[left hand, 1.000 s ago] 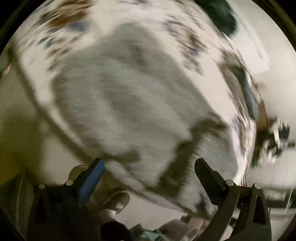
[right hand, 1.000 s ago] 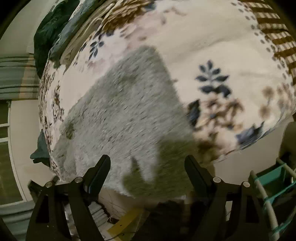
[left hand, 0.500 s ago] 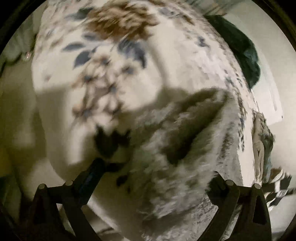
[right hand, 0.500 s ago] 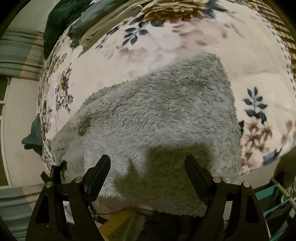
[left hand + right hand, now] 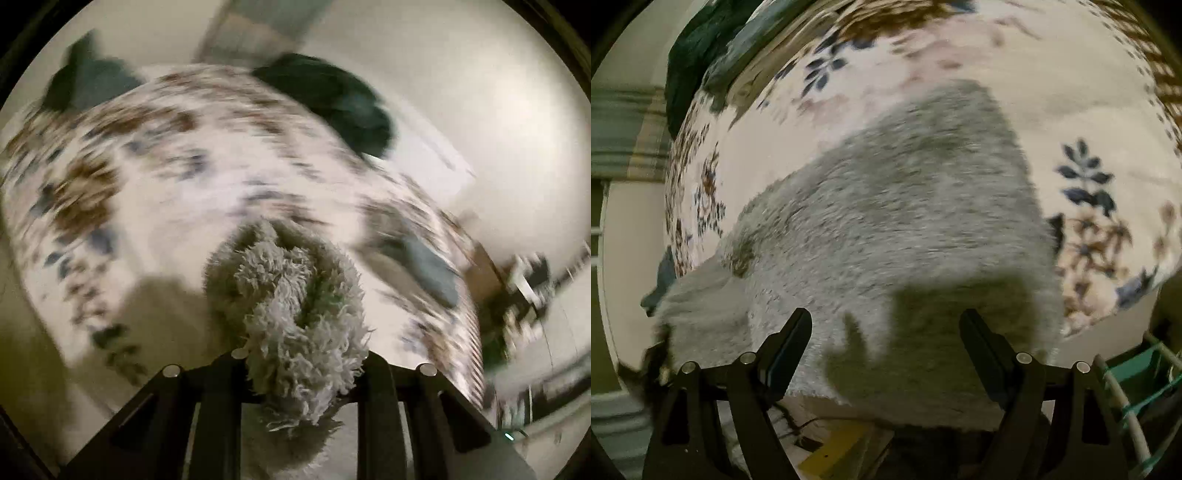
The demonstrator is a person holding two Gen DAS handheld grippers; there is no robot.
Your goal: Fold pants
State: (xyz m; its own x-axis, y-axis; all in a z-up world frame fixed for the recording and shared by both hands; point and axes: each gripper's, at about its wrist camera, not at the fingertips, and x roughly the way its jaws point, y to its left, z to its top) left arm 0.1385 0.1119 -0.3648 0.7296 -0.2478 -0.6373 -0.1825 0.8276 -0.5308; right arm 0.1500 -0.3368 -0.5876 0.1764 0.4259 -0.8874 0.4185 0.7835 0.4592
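Observation:
The pants are grey and fluffy. In the right wrist view they [image 5: 886, 229] lie spread on a floral bedspread [image 5: 1089, 110], reaching the bed's near edge. My right gripper [image 5: 886, 343] is open and empty, hovering over the near part of the pants. In the left wrist view my left gripper [image 5: 303, 365] is shut on a bunched fold of the pants [image 5: 295, 306] and holds it above the bedspread [image 5: 147, 206]. The view is blurred by motion.
Dark green clothes [image 5: 332, 99] lie at the far side of the bed, also in the right wrist view [image 5: 694, 55]. A teal rack [image 5: 1137, 369] stands beside the bed at the right. Pale walls surround the bed.
My left gripper has closed on an edge of the pants and lifted it, bunching the cloth. My right gripper stays open and has shifted slightly over the pants.

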